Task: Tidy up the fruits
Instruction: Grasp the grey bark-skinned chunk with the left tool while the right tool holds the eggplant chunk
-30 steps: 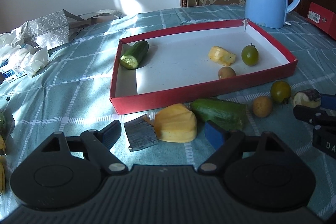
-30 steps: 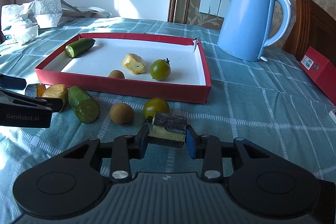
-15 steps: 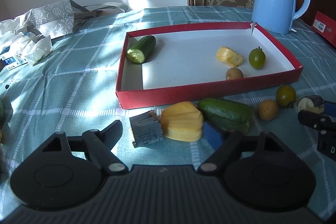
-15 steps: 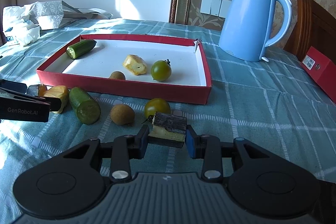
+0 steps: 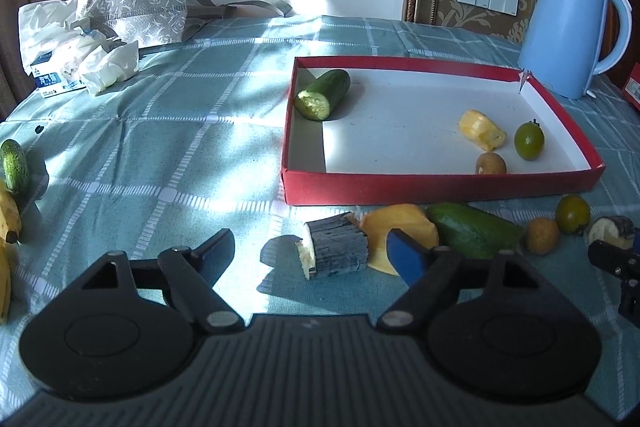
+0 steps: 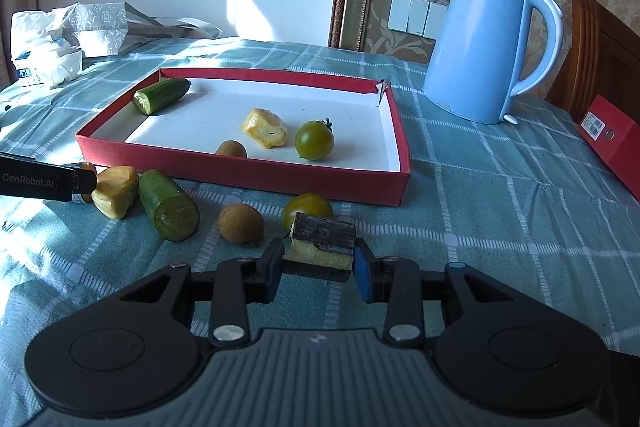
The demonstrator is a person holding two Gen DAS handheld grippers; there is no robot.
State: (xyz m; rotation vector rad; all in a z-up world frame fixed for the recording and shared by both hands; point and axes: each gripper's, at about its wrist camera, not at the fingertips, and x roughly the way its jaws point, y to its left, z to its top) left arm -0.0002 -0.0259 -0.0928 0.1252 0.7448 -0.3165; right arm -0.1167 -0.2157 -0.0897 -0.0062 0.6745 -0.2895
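Right gripper (image 6: 318, 269) clamped on a dark-barked, pale-fleshed chunk (image 6: 323, 241), possibly sugarcane; its underside is hidden. Left gripper (image 5: 310, 253) spread wide, a second barked chunk (image 5: 335, 250) lying between its fingers on the checked cloth (image 5: 160, 155). Red cardboard tray (image 6: 248, 171) holds a cut cucumber (image 6: 160, 95), smooth green tomato (image 6: 314, 140), fuzzy kiwi (image 6: 231, 149).

"Midea" on kettle (image 6: 478, 51); "GenRobot.AI" on left tool (image 6: 38, 182)

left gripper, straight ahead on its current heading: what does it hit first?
Most likely the dark-skinned banana chunk, which lies on the cloth just beyond the open left gripper, roughly between its fingers. The yellow fruit piece sits right behind it, then the red tray wall. Depth is approximate.
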